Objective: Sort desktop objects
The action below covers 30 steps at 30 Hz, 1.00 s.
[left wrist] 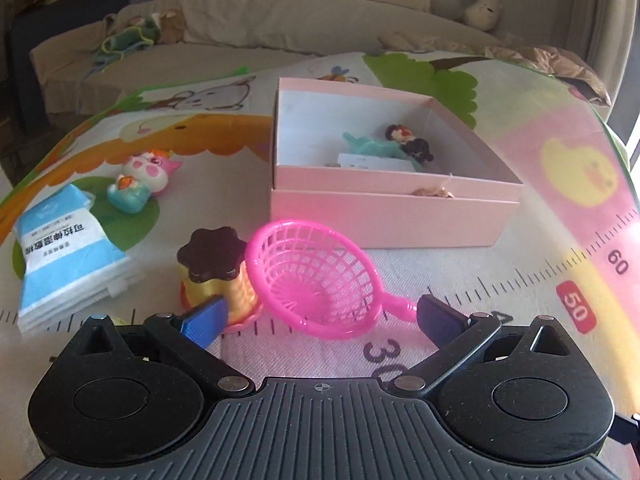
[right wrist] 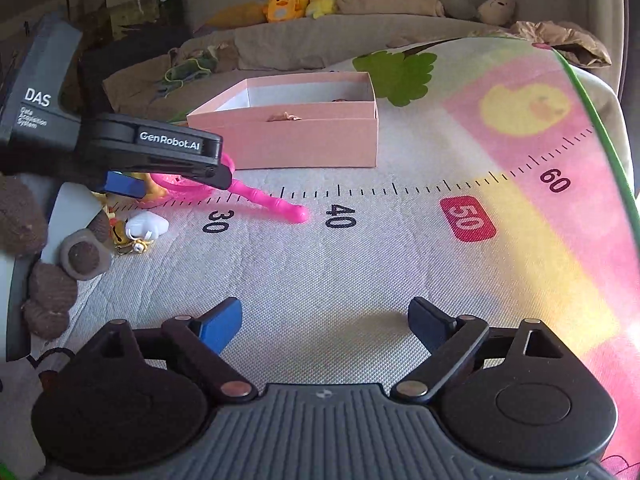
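A pink plastic toy strainer [left wrist: 316, 276] lies on the play mat, leaning on a pudding toy [left wrist: 216, 276] with a dark top. My left gripper [left wrist: 320, 318] is open just in front of them, its fingers either side of the strainer. The strainer's handle [right wrist: 276, 204] shows in the right wrist view, with the left gripper [right wrist: 160, 160] over its bowl. A pink box [left wrist: 384, 216] stands behind, holding a small doll [left wrist: 404, 142] and other bits; it also shows in the right wrist view [right wrist: 304, 140]. My right gripper [right wrist: 326, 326] is open and empty over bare mat.
A blue-and-white packet [left wrist: 60, 256] and two squishy animal toys [left wrist: 140, 180] lie left of the box. A white heart toy [right wrist: 146, 226], small yellow trinkets and a brown knitted toy [right wrist: 52, 288] lie at the left. A sofa with plush toys [right wrist: 288, 0] is behind.
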Motion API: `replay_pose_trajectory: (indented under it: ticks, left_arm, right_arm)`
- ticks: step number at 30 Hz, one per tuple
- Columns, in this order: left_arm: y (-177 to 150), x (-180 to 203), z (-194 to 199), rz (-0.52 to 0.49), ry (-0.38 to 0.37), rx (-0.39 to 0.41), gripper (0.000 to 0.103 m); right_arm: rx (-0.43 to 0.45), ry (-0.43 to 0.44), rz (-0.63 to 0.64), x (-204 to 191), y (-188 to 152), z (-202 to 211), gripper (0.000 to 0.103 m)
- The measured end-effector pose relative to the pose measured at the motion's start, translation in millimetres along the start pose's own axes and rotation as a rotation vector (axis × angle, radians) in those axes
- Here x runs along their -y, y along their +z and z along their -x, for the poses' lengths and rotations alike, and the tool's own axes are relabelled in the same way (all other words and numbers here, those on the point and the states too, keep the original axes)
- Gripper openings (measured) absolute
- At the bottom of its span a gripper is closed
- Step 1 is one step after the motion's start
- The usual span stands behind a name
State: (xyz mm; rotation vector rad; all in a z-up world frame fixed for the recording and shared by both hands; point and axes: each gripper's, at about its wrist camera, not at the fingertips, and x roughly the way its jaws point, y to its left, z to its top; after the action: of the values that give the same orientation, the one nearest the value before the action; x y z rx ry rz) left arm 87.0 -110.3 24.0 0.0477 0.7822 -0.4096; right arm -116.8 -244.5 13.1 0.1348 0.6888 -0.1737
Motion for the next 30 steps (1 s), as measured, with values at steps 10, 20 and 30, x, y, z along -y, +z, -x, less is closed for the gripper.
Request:
replay_pose_trajectory:
  ticks: [10,20,30]
  left_arm:
    - [-37.2,7.5,19.1,-0.334,0.087,0.002,0.103]
    - [-74.7,-39.2,95.1,-0.17,-0.048,0.032,0.103]
    - [-69.3,-61.0,106.3,-0.131,-0.058,0.069,0.103]
  right_arm:
    - [0.034,0.043,-0.063,20.3,0.4,17.8,0.095]
    - [0.026,0.239,0.229,-0.1,84.1,12.9,0.097]
    - [-0.124,0.18,0.36,-51.1,98.0,-79.7,0.013]
